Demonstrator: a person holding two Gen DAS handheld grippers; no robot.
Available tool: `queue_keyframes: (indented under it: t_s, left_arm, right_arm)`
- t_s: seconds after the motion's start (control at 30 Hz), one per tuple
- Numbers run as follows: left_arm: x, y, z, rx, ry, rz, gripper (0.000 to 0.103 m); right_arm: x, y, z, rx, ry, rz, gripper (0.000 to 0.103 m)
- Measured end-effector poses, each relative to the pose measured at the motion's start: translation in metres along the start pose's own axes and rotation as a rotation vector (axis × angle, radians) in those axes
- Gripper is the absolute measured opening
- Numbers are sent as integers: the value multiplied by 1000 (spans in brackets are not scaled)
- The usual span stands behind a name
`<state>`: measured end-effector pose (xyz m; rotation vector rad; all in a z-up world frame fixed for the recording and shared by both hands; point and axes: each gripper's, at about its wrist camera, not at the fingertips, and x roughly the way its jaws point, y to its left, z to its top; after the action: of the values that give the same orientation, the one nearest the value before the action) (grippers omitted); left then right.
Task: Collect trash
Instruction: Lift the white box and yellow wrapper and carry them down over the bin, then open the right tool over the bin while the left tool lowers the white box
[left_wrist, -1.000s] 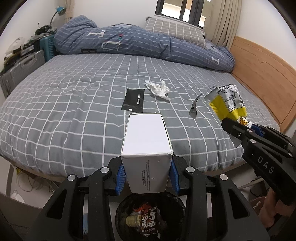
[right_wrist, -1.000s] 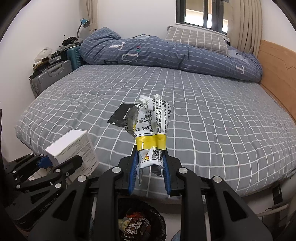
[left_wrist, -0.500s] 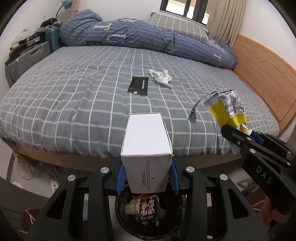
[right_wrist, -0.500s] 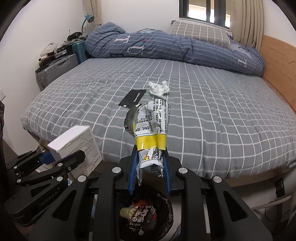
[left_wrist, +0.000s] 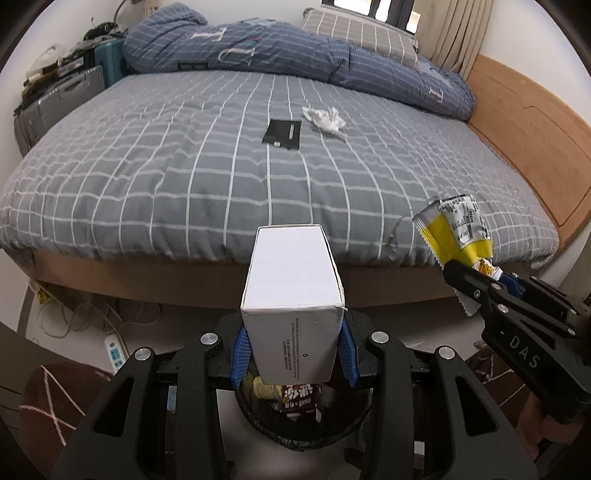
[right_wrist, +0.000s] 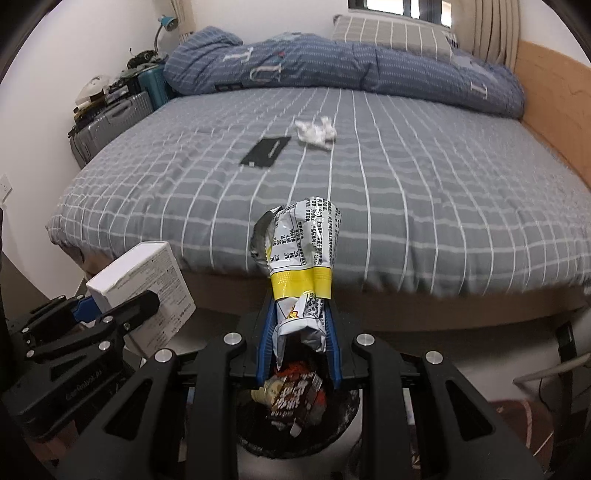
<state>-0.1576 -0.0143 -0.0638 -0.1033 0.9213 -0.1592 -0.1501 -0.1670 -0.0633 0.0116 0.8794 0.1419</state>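
The white rectangular cardboard box (left_wrist: 293, 295) sat pinched between the blue pads of the left claw (left_wrist: 293, 350), held above the round black trash bin (left_wrist: 258, 421) on the floor at the near edge of the bed. To its right, the crumpled silver and yellow foil snack bag (right_wrist: 301, 266) was clamped upright in the right claw (right_wrist: 299, 343), also over the bin, which already held a dark printed wrapper (right_wrist: 295, 398). Farther off, on the grey checked bedsheet (left_wrist: 184, 177), lay a flat black rectangular packet (left_wrist: 282, 133) and, just right of it, a crumpled white tissue (left_wrist: 325, 118). A blue quilt (left_wrist: 277, 55) was heaped along the far side.
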Motion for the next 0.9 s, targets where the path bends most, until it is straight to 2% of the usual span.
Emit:
queue_keyframes:
  t_s: [0.17, 0.33, 0.7, 0.77, 0.83, 0.9]
  left_arm:
    - [21, 5, -12, 9, 36, 11, 38]
    - [53, 20, -22, -32, 123, 17, 38]
    - [87, 34, -31, -16, 178, 46, 38]
    - [87, 43, -32, -28, 178, 56, 38]
    - [88, 51, -34, -36, 184, 69, 38]
    - [89, 57, -36, -47, 190, 75, 38]
  right_arm:
    - [28, -9, -19, 34, 82, 21, 23]
    - [54, -13, -29, 38, 142, 11, 23]
    - [94, 4, -35, 12, 209, 30, 24]
    - [98, 8, -34, 6, 213, 36, 25]
    - [100, 11, -35, 4, 215, 40, 33]
    - [103, 16, -36, 1, 219, 41, 37]
